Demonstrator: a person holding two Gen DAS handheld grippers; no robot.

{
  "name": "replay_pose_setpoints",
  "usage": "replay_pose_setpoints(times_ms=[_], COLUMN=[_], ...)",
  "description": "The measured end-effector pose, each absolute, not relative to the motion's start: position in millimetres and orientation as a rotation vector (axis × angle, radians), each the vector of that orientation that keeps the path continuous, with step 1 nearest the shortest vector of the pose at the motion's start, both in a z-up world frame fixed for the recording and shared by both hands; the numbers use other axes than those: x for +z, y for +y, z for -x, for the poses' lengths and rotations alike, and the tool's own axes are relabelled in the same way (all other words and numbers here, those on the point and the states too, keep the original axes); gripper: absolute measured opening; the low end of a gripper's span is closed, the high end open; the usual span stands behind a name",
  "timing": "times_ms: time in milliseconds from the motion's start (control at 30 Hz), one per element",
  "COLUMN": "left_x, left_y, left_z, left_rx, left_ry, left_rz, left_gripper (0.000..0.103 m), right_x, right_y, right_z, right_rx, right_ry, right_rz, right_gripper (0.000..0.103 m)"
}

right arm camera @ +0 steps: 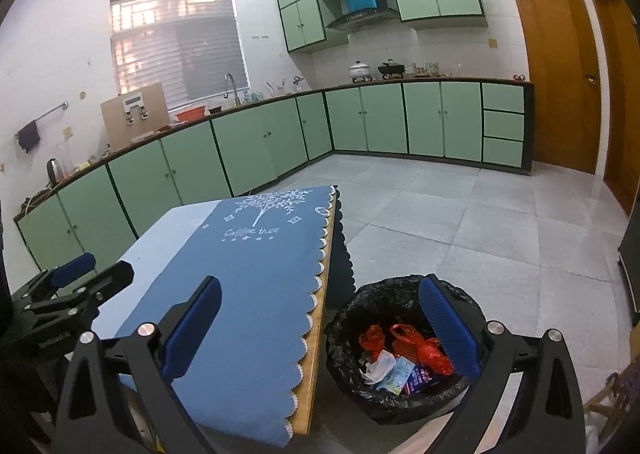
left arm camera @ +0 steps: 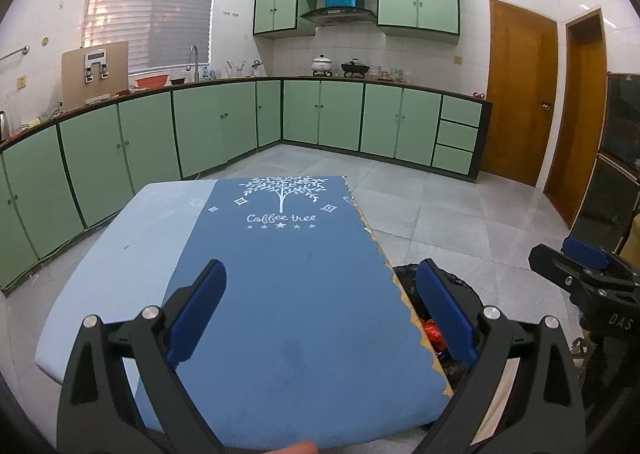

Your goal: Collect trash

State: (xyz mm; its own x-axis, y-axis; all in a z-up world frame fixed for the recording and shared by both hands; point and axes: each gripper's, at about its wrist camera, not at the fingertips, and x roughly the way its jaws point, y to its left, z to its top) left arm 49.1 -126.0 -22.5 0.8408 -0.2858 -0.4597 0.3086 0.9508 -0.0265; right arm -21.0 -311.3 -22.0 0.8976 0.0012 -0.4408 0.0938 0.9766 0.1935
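Left tongs (left arm camera: 320, 310): spread wide, nothing between the pads, held above the near end of the surface (left arm camera: 120, 254); likely parked there because nothing on the cloth is left to lift. Right tongs (right arm camera: 320, 330): likewise wide apart and empty, hanging over the gap between surface edge and bin (right arm camera: 348, 334), right pad above the bin mouth; placement reads as that of a release just over the opening, though no drop is shown. Cloth (right arm camera: 248, 294): blue, "Coffee tree" print, scalloped trim overhanging the wooden edge; top bare of trash in both views. Bin: black-lined, standing on the floor (right arm camera: 500, 234) just beside the surface's right edge, presumably set close so each carry is short. Trash (right arm camera: 404, 358): inside the bin, a mix of red plastic scraps, white crumpled paper and a blue-and-white wrapper, lying loose on the liner. Task judged at or near its end, since no loose item shows on cloth or floor. Beyond: green cabinets (left arm camera: 224, 126) along two walls, window (left arm camera: 152, 10), wooden door (left arm camera: 520, 90).
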Motion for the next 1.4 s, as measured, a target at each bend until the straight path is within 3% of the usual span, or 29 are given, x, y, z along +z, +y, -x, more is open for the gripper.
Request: replay_pose_setpoints(times_ms=[1400], left_x=[-39], left_y=[-122], left_z=[-38], left_rx=[-0.259], left_ry=[0.413], left_rz=[-0.024], left_gripper=[0.093], right_x=[-33], right_y=[-303], right_z=[21], right_rx=[-0.046], right_ry=[0.428], right_rz=[-0.181], right_gripper=[0.097])
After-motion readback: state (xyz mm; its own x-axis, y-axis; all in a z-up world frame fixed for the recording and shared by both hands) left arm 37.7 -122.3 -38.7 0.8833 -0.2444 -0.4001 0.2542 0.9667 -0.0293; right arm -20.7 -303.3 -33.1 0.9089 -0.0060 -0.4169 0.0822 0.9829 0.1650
